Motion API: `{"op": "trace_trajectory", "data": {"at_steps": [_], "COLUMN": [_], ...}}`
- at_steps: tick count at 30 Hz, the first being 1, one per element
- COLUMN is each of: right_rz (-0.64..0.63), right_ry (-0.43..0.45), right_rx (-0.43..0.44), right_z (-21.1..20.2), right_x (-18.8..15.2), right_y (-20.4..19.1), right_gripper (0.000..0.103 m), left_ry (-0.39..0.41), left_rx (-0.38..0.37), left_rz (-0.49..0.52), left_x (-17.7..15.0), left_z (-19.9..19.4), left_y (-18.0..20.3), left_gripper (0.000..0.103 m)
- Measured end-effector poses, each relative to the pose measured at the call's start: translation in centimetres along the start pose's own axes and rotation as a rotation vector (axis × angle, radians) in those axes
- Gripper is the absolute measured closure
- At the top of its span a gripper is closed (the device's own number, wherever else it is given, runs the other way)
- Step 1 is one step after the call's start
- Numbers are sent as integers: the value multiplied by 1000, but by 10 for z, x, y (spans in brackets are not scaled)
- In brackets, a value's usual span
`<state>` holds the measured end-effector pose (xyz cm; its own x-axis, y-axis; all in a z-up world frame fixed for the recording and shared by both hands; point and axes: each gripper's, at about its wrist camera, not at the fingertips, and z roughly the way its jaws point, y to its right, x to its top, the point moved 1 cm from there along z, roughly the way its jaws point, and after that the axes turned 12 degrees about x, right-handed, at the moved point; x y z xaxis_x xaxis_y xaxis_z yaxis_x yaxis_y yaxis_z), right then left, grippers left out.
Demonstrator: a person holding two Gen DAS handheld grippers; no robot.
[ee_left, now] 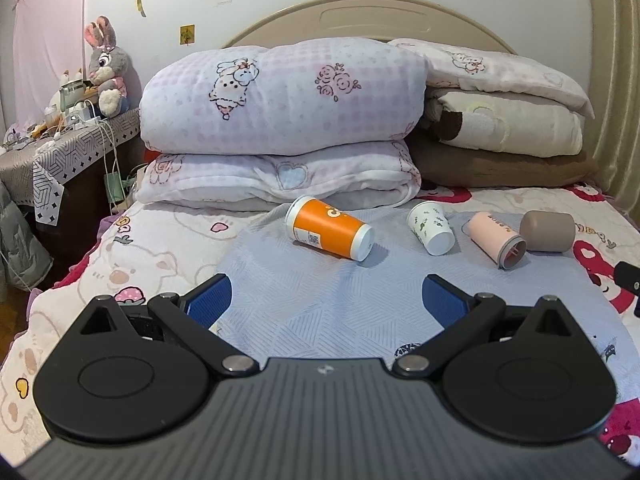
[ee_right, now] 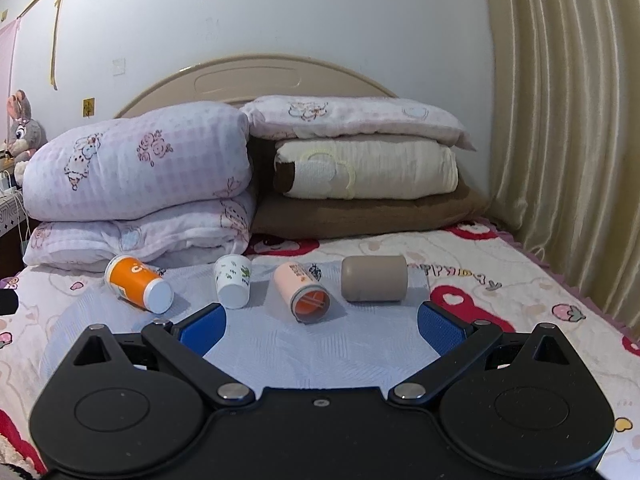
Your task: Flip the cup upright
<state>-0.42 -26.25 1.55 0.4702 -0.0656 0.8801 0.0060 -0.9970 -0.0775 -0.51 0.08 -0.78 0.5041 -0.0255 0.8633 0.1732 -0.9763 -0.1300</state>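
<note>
Bed (ee_right: 500,264): cartoon-print sheet, pale blue mat (ee_right: 304,352) spread over the middle, carrying all four cups.
Folded quilts (ee_left: 280,100): stacked against the headboard, behind the cups, not touching them as far as can be told.
Left tongs (ee_left: 327,300): spread wide, empty, hovering low over the blue mat, well short of the cups.
Right tongs (ee_right: 322,330): spread wide, empty, pink cup and taupe cup lying just ahead between the blue pads.
Orange cup (ee_left: 330,233): on its side at the left end of the row, white base toward the camera.
Taupe cup (ee_right: 375,279): on its side at the right end, lying crosswise.
Pink cup (ee_right: 302,290): on its side, orange end with two pale bars toward the camera; mouth or base cannot be told.
White leaf-print cup (ee_right: 233,281): smallest, tipped over, base toward the camera.
Step in hand: probably the approach; no cup gripped, none upright.
Next move: likely closing on one cup's wall across its width, lifting clear of the soft mat, rotating mouth-up, setting down gently since bedding gives poor footing.
</note>
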Motion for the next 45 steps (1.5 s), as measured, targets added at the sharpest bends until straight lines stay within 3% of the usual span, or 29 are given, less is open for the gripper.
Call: {"op": "trace_trajectory", "data": {"at_steps": [17, 19, 25, 28, 31, 34, 40, 45], "right_rz": [-50, -74, -188, -199, -240, -265, -317, -270], "right_ry": [24, 46, 92, 1, -93, -226, -393, -483], "right_rx": [17, 58, 363, 475, 530, 585, 636, 648], "right_z": [-4, -8, -3, 19, 48, 82, 139, 192], "right_x": [2, 9, 47, 71, 89, 103, 105, 94], "right_y": [-7, -10, -10, -8, -11, -21, -41, -42], "right_gripper": [0, 0, 0, 0, 0, 0, 1, 3], "left_ry": [-50, -62, -113, -162, -173, -215, -291, -355], "left_rx": [-7, -18, -30, -34, -62, -139, -257, -362], "left_rz": [17, 33, 72, 73, 66, 60, 2, -76], "left_x": [8, 16, 52, 69, 83, 94, 108, 110], "left_z": [8, 12, 41, 66, 89, 115, 168, 214], "left_y": [5, 7, 13, 18, 27, 43, 67, 83], "left_gripper": [0, 0, 0, 0, 0, 0, 0, 1]}}
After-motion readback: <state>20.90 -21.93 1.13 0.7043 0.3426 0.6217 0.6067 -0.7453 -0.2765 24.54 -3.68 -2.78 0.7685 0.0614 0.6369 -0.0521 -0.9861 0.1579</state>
